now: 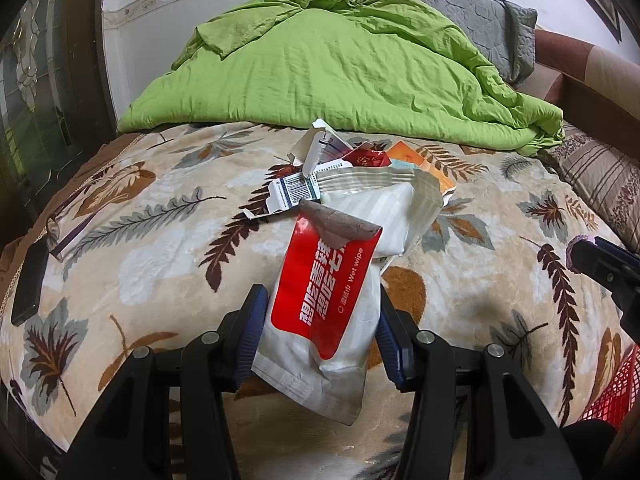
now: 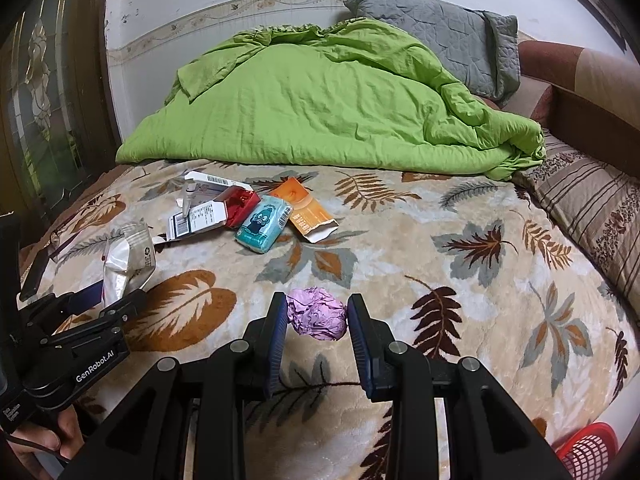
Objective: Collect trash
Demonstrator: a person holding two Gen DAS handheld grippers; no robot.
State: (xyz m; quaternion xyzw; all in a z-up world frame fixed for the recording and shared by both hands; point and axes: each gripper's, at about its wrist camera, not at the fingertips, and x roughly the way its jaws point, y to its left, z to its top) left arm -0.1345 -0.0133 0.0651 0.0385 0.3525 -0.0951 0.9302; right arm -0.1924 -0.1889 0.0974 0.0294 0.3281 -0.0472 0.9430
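Both hands are loaded: left gripper (image 1: pixel 320 324) fingers clamp the wet-wipe pack (image 1: pixel 328 300), right gripper (image 2: pixel 318 320) fingers pinch the purple wad (image 2: pixel 316 318), both over the bed (image 2: pixel 440 280). I'd keep the squeeze steady and swing to the red basket (image 2: pixel 588 452), near right, before releasing.

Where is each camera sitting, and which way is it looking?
Left wrist: sits on the left claw, looking forward over the bed; its claw grips a wet wipe packet, and the right claw peeks in at the right.
Right wrist: sits on the right claw, facing the same way; its claw pinches a purple crumpled ball, with the left claw and a hand at left.
Shared: green quilt, grey pillow, trash pile, red basket.
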